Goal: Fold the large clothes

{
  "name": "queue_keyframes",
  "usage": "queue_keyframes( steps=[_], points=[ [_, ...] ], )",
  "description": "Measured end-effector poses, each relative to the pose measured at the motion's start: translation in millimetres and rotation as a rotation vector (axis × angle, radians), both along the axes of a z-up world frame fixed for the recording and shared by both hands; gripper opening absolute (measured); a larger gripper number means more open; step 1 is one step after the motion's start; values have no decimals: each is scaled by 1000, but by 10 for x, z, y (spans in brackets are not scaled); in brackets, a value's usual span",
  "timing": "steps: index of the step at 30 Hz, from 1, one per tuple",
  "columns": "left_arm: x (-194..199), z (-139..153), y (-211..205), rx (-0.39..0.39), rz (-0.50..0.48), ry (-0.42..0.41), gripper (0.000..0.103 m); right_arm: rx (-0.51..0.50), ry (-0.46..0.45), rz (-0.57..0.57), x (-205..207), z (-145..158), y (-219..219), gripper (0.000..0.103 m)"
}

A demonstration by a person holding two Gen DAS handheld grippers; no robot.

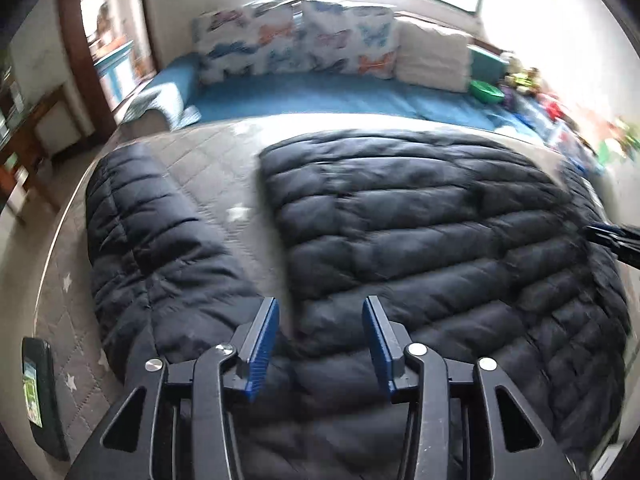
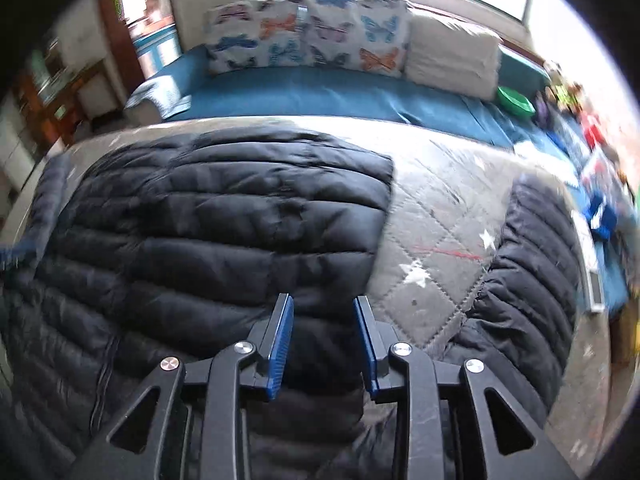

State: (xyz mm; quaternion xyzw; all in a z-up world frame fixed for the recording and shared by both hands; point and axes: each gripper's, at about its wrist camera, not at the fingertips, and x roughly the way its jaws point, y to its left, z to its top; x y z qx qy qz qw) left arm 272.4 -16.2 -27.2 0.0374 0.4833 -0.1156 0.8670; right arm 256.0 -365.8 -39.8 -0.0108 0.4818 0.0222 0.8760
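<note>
Grey quilted bedding (image 2: 436, 216) is carrying a black puffer jacket (image 1: 400, 232), lying flat, both sleeves reaching toward the far edge. I am holding the left hand-held gripper (image 1: 320, 340) and right hand-held gripper (image 2: 324, 340) spread above it; folding seemingly isn't started, though blur is hindering me.

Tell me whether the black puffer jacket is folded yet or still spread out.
Spread out, not folded. The black puffer jacket lies flat on the grey quilt, each sleeve splayed sideways with quilt showing between.
</note>
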Motion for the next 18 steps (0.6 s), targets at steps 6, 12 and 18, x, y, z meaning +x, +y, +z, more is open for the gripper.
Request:
queue_keyframes(
  steps=[6, 12, 18],
  points=[
    [-614, -34, -365, -17, -156, 47, 47, 45, 74, 194, -500, -81, 496, 42],
    [-1168, -211, -570, 120, -250, -30, 56, -27, 168, 316, -946, -447, 979, 43],
    [-1507, -461, -600, 176, -316, 0, 57, -101, 184, 362, -1260, -451, 1105, 43]
  ],
)
